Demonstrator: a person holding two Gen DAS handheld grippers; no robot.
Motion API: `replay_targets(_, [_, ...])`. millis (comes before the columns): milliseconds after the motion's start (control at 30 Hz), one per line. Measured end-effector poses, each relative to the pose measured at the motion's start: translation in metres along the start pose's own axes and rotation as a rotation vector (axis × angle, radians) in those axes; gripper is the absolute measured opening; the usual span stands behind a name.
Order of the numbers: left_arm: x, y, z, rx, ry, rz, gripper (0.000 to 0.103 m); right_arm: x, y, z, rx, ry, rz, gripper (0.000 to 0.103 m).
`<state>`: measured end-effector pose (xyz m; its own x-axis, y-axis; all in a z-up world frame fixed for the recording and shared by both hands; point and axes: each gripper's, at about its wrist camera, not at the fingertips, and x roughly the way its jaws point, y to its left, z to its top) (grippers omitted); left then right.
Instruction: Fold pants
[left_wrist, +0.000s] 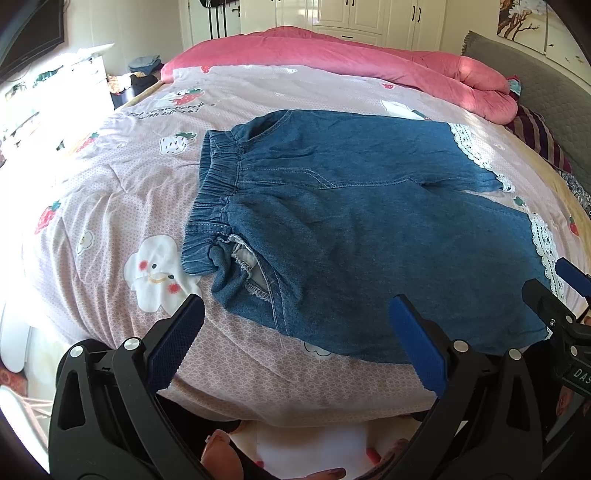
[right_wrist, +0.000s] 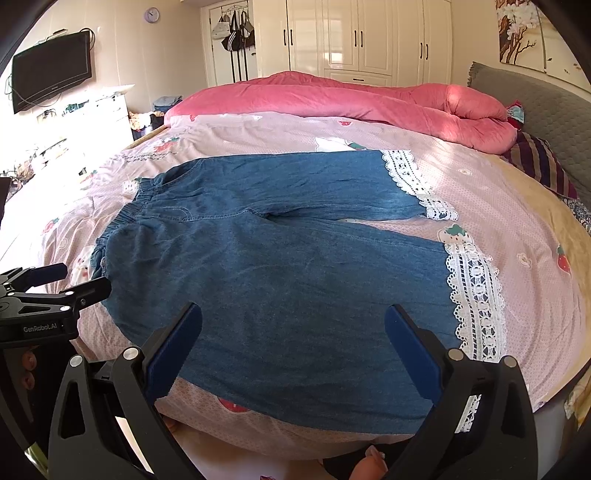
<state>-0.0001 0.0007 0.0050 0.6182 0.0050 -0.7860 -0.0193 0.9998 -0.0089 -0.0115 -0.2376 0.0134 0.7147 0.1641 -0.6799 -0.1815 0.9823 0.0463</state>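
Blue denim pants (left_wrist: 354, 221) (right_wrist: 288, 266) with white lace cuffs (right_wrist: 476, 295) lie spread flat on the bed, elastic waistband (left_wrist: 214, 192) to the left, legs to the right. My left gripper (left_wrist: 295, 314) hovers open over the near edge by the hip pocket, nothing between its fingers. The right gripper (right_wrist: 293, 321) is open above the near leg, holding nothing. In the left wrist view the right gripper (left_wrist: 557, 284) shows at the right edge by the cuff. The left gripper (right_wrist: 70, 280) appears at the left of the right wrist view.
A pink strawberry-print sheet (left_wrist: 110, 206) covers the bed. A rolled pink duvet (right_wrist: 351, 99) lies along the far side, a grey headboard (right_wrist: 546, 110) and striped pillow (right_wrist: 543, 162) at right. White wardrobes (right_wrist: 354, 37) stand behind; a TV (right_wrist: 51, 70) hangs at left.
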Motion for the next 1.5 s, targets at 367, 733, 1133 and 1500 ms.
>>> replay_targets(367, [-0.002,-0.003,0.0,0.01,-0.007,0.004,0.094,0.001,0.001,-0.001,-0.001,0.003,0.001,0.099])
replay_targets(733, [-0.003,-0.004,0.0,0.012,-0.007,0.001,0.094,0.0,0.002,-0.001,0.0,0.002,-0.001,0.099])
replay_targets(1133, [0.0,-0.005,0.001,0.017,-0.005,-0.003,0.094,0.001,0.002,0.0,0.003,0.002,0.003,0.099])
replay_targets(1500, [0.008,-0.004,0.003,0.018,0.004,-0.045,0.094,0.008,0.002,0.004,0.0,0.015,0.003,0.099])
